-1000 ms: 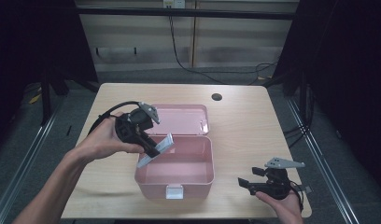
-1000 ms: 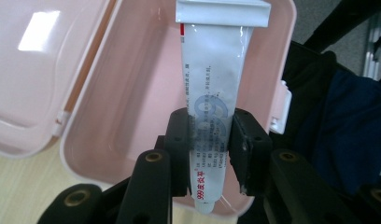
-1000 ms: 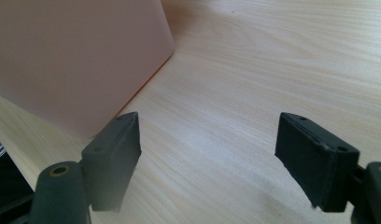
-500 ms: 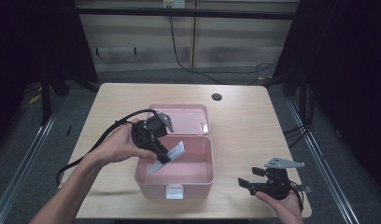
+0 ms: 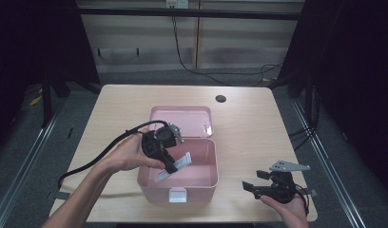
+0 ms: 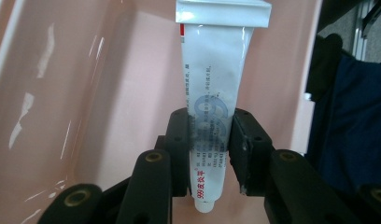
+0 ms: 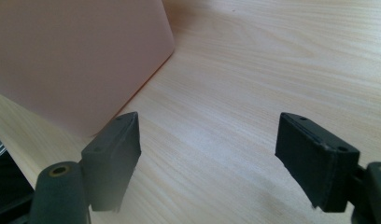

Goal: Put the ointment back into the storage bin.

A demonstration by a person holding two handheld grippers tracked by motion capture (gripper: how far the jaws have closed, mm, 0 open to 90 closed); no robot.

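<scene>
The left gripper (image 5: 172, 166) was clamped on a white tube (image 6: 215, 100), which sat squeezed between its jaws over the inside of the open pink box (image 5: 204, 183). The right gripper (image 5: 251, 186) rested on the table (image 5: 258, 128) beside the box, jaws spread wide with nothing between them.

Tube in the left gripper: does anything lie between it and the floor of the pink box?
Nothing visible does. The left gripper holds the tube inside the open pink box, whose lid lies back; the interior around it looks bare. The right gripper hangs apart, open.

surface: light wood table (image 5: 258, 128) | on it: open pink box (image 5: 201, 183)
</scene>
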